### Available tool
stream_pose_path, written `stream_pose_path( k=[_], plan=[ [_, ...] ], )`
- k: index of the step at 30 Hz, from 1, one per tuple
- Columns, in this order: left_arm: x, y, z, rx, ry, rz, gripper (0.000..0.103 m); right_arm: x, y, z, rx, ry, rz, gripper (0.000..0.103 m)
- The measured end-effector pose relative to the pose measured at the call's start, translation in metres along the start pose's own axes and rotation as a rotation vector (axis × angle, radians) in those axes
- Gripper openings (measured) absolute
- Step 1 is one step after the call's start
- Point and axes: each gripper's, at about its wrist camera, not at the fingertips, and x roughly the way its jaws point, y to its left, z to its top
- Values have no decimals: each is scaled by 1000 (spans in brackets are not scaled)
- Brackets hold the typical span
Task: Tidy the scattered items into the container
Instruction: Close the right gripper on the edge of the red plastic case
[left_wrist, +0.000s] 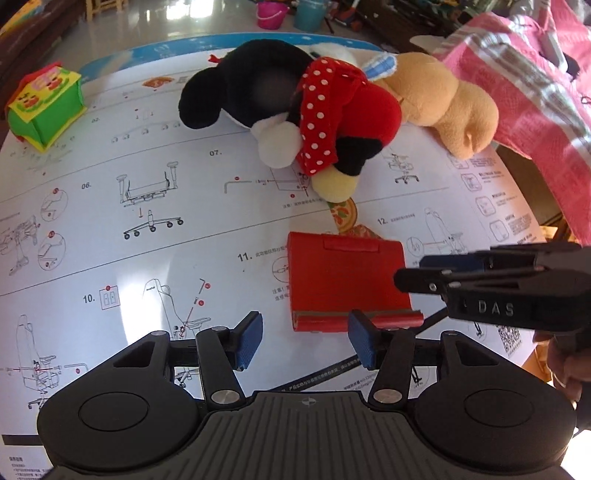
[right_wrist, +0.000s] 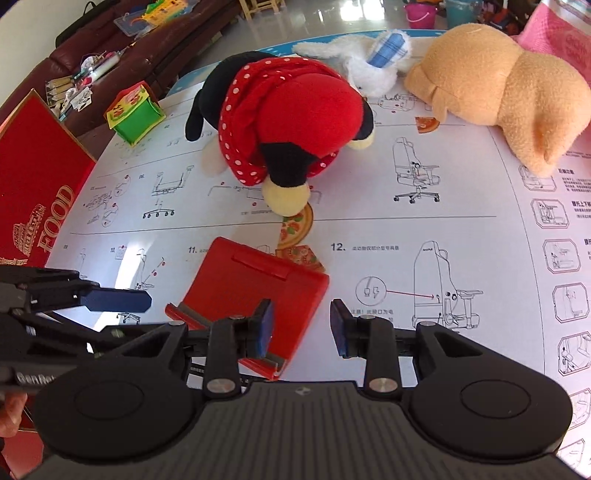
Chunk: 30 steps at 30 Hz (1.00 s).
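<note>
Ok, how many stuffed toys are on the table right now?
3: black mouse plush in the middle, white rabbit plush behind it, tan plush on the right. Others may be hidden.

The big white instruction sheet (right_wrist: 369, 229) under everything is printed with chair-assembly drawings and step numbers. In the left wrist view "06." stands at about nine o'clock, "07." near centre toward eleven, "10." at eight o'clock, "11." just left of the red stand (left_wrist: 347, 280), and "12." at three o'clock. In the right wrist view "11." and "12." show again, either side of the stand; Chinese lines run beside them, too small to read. The red box (right_wrist: 40, 192) at nine o'clock carries "FOOD" in gold letters. The right gripper (left_wrist: 402, 275), at three o'clock in the left view, bears raised letters "DAS"; the left gripper (right_wrist: 147, 300) shows "GenRo", cut off.
</note>
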Motion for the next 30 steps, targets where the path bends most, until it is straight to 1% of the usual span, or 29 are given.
stream_pose_path(
  k=[1, 3, 4, 6, 10, 12, 16, 19, 20, 21, 22, 23, 24, 26, 27, 28, 29, 30],
  plan=[
    [2, 0, 3, 0, 3, 14, 58, 1, -1, -1, 0, 5, -2, 38],
    [8, 0, 5, 17, 19, 39, 52, 2, -2, -3, 6, 8, 3, 38],
    [10, -1, 4, 28, 19, 44, 54, 2, -2, -3, 8, 9, 7, 38],
    [9, -4, 3, 60, 11, 51, 54, 3, -3, -3, 10, 13, 15, 39],
    [6, -15, -8, 179, -29, 93, 55, 3, -3, -4, 14, 17, 36, 39],
    [6, -19, -15, 217, -38, 105, 55, 3, -2, -5, 12, 13, 56, 40],
    [11, -18, -25, 219, -34, 87, 55, 7, 5, -6, -1, 31, 87, 40],
    [11, -15, -29, 207, -35, 73, 56, 8, 17, -8, -42, 39, 92, 38],
    [14, -14, -31, 210, -20, 81, 57, 7, 22, -9, -72, 27, 78, 31],
    [18, -13, -33, 208, 0, 85, 59, 6, 28, -10, -106, 20, 78, 21],
    [17, -11, -35, 198, -11, 79, 61, 5, 33, -10, -128, 17, 60, 10],
    [17, -9, -36, 186, -10, 64, 61, 4, 36, -11, -140, 12, 79, 0],
    [17, -7, -36, 168, -8, 46, 66, 4, 39, -11, -142, 21, 110, 0],
    [17, -8, -36, 163, -10, 36, 67, 5, 48, -12, -168, 30, 121, 1],
    [18, -10, -36, 176, -13, 48, 62, 6, 52, -12, -187, 30, 110, 1],
    [17, -13, -37, 194, -23, 70, 46, 7, 53, -12, -189, 26, 102, 1],
    [17, -14, -38, 198, -23, 62, 41, 7, 52, -10, -177, 23, 99, 1],
    [16, -15, -37, 195, -22, 56, 32, 6, 49, -8, -159, 19, 97, 2]
  ],
)
